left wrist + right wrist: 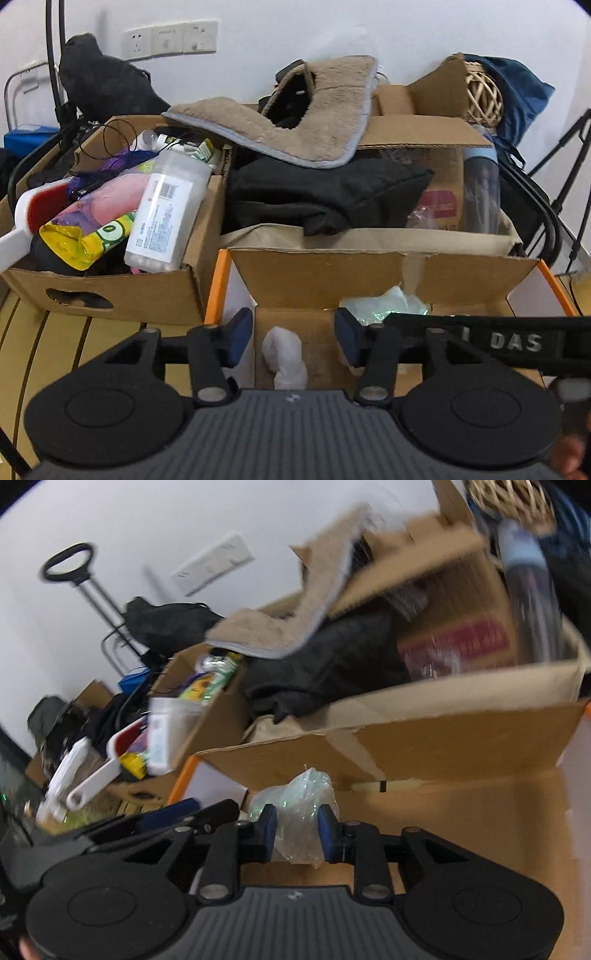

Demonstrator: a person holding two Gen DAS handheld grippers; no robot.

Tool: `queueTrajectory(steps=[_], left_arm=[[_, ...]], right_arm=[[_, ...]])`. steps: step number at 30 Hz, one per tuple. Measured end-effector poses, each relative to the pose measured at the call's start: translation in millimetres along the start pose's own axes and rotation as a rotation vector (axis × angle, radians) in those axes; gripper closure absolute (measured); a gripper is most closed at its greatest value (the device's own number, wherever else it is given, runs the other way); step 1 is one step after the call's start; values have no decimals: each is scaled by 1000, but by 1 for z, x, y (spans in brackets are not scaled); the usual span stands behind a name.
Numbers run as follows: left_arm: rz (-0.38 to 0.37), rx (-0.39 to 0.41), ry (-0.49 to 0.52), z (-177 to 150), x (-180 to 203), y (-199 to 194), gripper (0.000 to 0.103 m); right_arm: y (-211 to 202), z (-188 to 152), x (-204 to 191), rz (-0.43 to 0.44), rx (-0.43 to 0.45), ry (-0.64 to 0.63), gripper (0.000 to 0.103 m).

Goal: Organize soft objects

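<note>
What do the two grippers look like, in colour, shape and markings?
The left gripper and right gripper look alike: a dark grey ribbed body with a small pale mark, two round black discs, black linkage bars with silver pins, and flat blue pads on the fingers. No sleeves or cables show.

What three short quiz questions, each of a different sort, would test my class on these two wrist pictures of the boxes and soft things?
1. True or false: the left gripper is open, with a white bag lying in the box ahead of its fingers.
2. Which gripper has a clear plastic bag between its fingers? A left, B right.
3. Fill in: the tan towel lies over a ____ cloth.

Key: 1 true; 2 B; 3 black.
</note>
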State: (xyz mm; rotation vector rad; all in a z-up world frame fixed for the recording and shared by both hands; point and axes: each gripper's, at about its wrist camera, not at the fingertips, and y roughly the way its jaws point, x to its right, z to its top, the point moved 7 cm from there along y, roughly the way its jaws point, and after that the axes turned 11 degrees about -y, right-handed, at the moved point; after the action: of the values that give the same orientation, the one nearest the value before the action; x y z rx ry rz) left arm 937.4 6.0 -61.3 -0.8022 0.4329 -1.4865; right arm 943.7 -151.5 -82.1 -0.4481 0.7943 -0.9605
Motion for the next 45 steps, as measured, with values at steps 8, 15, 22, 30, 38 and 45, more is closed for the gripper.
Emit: queueTrajectory(steps=[8,15,22,30,38,45], left_arm=[[-40,15,-83,10,-17,-32,35],[-22,87,-35,22,-17,-121,21],[-18,195,26,12,-24,-251,13],[-43,442,67,-86,-35,-382,3],[-61,631,147,-250,-42,-461,0],[-98,496,112,-352,-49,-456,0]], right_arm=[[18,-2,24,60,-10,180,32],[-61,13,-11,-5,56,58,30],[-199,18,-59,-78,170,-65,27],[-324,-54,-110,-114,316,-208,23],[-395,-228,-148,-182,508,-375,16],[-410,-360,-158,-297,557,-382,14]])
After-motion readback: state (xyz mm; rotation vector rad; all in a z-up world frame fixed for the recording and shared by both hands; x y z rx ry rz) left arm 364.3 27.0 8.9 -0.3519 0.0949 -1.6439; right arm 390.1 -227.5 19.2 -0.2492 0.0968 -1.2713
